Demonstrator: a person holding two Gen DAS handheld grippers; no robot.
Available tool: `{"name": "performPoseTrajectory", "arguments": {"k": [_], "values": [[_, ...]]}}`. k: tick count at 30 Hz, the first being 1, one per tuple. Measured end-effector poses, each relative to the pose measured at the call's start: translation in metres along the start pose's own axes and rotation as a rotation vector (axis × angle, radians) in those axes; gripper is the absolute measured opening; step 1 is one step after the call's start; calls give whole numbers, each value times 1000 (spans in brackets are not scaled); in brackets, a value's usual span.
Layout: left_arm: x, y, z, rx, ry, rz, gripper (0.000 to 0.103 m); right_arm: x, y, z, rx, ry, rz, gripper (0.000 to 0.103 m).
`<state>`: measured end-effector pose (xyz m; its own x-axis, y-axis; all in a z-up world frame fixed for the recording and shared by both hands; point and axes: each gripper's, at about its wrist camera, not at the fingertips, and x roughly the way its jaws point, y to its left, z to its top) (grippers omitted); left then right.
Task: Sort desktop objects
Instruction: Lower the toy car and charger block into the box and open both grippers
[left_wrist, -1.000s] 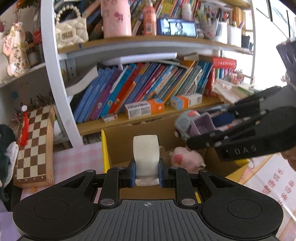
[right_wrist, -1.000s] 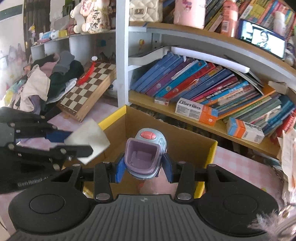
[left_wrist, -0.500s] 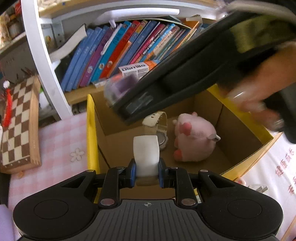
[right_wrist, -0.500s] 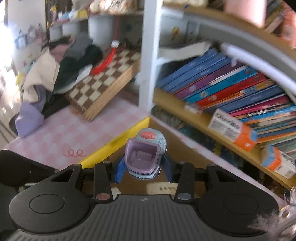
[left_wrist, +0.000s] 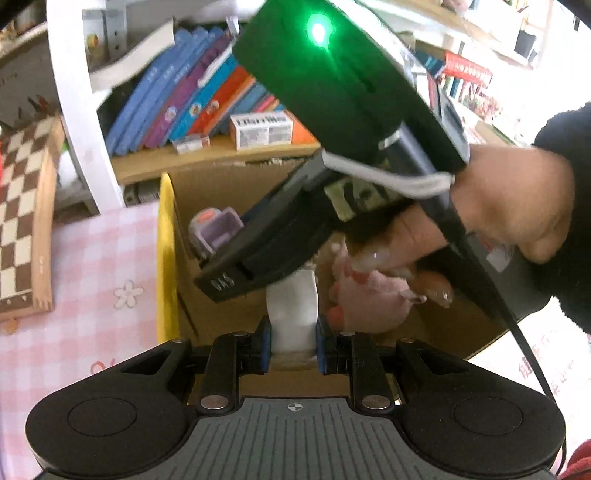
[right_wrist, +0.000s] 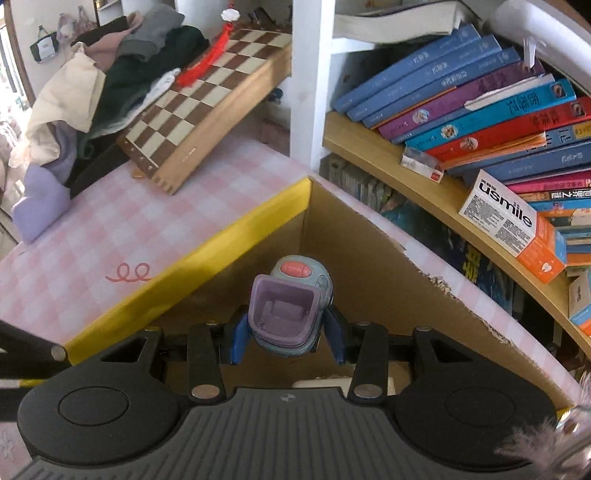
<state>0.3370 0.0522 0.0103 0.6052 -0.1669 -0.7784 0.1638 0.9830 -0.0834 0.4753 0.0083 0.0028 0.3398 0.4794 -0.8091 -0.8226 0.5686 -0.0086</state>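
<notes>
while over the cardboard box, right tool pinching lilac-and-grey toy, left tool pinching white strap

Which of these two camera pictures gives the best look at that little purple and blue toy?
The right wrist view. The toy sits centred between the fingers of the right hand-held gripper, so its purple scoop and red button are plain. In the left wrist view the toy is small, blurred and partly hidden behind that gripper, above the cardboard box.

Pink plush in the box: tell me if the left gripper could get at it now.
Probably not. The left gripper is shut on a white block, and the right gripper with its hand crosses above the pink plush.
</notes>
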Motion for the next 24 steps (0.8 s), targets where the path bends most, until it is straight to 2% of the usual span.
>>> {"name": "performPoseTrajectory", "arguments": {"k": [7,12,24], "values": [[11,6,14,-6,48,-4,22,15,-9,6,-1,43,16,40],[25,0,14,8,118,-2,22,28,-11,8,13,69,27,40],[33,-6,10,20,153,10,24,45,-11,3,18,107,31,40]]}}
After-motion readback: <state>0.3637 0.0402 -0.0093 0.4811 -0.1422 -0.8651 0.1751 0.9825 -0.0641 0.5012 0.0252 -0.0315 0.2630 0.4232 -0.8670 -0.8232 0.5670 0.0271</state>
